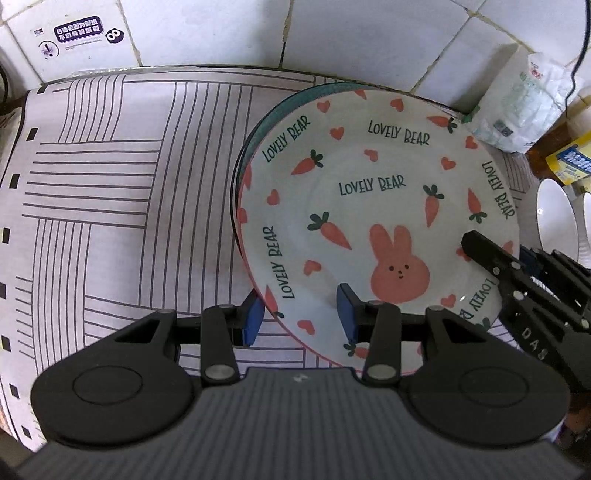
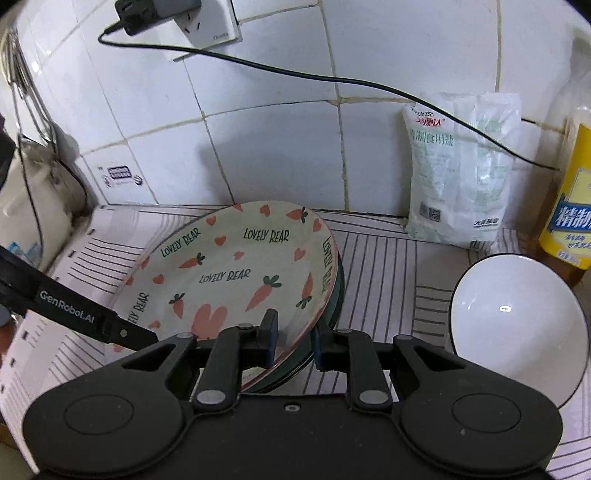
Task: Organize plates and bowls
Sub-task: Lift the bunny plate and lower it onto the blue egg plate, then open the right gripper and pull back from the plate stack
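Left gripper point(image 1: 301, 315): jaws partly apart, straddling the near rim of the rabbit plate; one blue pad outside the rim over the cloth, the other over the plate's inner face; whether the pads press on the rim cannot be told.
Right gripper point(image 2: 293, 341): jaws narrow, nearly together, astride the near right edge of the plate stack; one pad above the top plate's face, the other at the outer edge; firm contact cannot be confirmed.
Rabbit plate point(image 1: 369, 206): white, printed with carrots, hearts, a pink rabbit and "LOVELY BEAR"; on top of the stack, tilted in the right wrist view, far rim higher.
Dark-rimmed plate point(image 2: 338, 295): directly beneath, only the edge showing.
Striped cloth point(image 1: 122, 192): covers the counter, under the stack.
White bowl point(image 2: 517, 325): dark rim, to the right of the stack, apart from it.
Salt bag point(image 2: 461, 173): upright against the tiled wall, behind the bowl.
Yellow-labelled bottle point(image 2: 569, 206): far right, beside the bag.
Tiled wall point(image 2: 280, 122): white; socket with plug point(image 2: 159, 11) at top, black cable point(image 2: 332, 79) trailing right.
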